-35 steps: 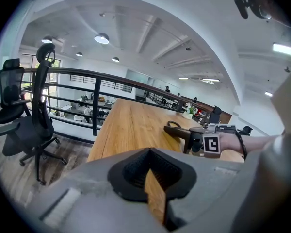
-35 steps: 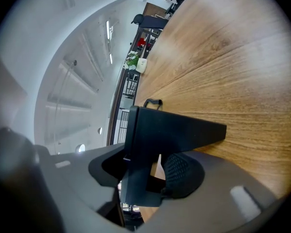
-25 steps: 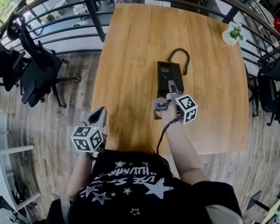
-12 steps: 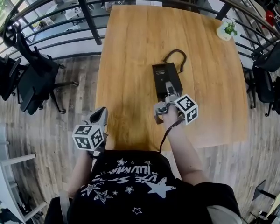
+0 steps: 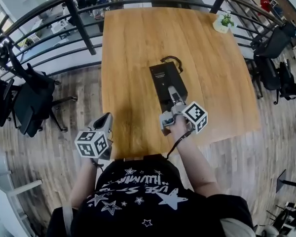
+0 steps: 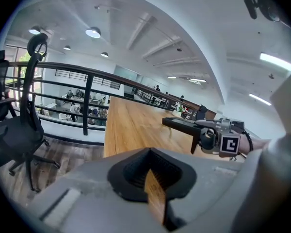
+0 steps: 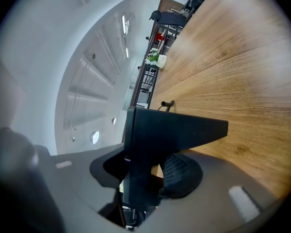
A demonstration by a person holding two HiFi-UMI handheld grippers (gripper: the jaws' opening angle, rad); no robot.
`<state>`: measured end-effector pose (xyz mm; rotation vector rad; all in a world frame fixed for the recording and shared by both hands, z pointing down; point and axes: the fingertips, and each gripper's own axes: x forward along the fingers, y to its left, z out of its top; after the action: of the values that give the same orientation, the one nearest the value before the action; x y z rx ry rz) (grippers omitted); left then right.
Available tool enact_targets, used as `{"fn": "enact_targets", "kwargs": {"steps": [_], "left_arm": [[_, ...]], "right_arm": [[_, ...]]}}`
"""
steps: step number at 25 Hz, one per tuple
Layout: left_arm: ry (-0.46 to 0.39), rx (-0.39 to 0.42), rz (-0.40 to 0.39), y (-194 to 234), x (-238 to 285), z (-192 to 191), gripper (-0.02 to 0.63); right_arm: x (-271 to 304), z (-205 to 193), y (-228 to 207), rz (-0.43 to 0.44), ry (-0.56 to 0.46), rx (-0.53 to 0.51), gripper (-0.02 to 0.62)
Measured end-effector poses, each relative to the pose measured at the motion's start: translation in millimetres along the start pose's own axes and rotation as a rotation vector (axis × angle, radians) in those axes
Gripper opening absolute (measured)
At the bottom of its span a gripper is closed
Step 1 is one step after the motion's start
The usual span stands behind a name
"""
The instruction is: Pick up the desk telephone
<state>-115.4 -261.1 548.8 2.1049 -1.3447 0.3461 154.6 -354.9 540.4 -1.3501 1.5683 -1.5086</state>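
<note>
The right gripper (image 5: 172,100) has its fingers clamped on the near end of the desk telephone (image 5: 164,79), a flat black slab that reaches away from the person over the middle of the table (image 5: 138,43), angled a little toward the far left corner. In the left gripper view the telephone sits clear of the wood, held roughly level, with daylight under it. Its black cord (image 5: 171,59) loops off the far end and lies on the tabletop just behind it. The rest of the table is bare wood apart from a small potted plant (image 5: 222,22) in a white pot at the far right corner, well apart from the telephone. The left gripper (image 5: 104,122) hangs off the near left corner of the table, over the plank floor (image 5: 54,132), its fingers closed up to a thin slit with nothing held between them. A dark metal railing (image 5: 74,14) curves round the far and left sides of the table, close to the edges. Black office chairs (image 5: 29,98) stand on the floor beyond the left edge, and more chairs (image 5: 274,43) crowd in past the right edge.
</note>
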Motion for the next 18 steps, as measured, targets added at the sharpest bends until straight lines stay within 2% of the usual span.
{"fn": "enact_targets", "kwargs": {"steps": [8, 18], "left_arm": [[0.030, 0.015, -0.085, 4.7, -15.0, -4.9, 0.002], [0.060, 0.083, -0.235, 26.5, -49.2, -10.6, 0.002]], "right_arm": [[-43.2, -22.1, 20.5, 0.001, -0.054, -0.003, 0.172], [-109.1, -92.6, 23.0, -0.024, -0.172, 0.031, 0.173]]}}
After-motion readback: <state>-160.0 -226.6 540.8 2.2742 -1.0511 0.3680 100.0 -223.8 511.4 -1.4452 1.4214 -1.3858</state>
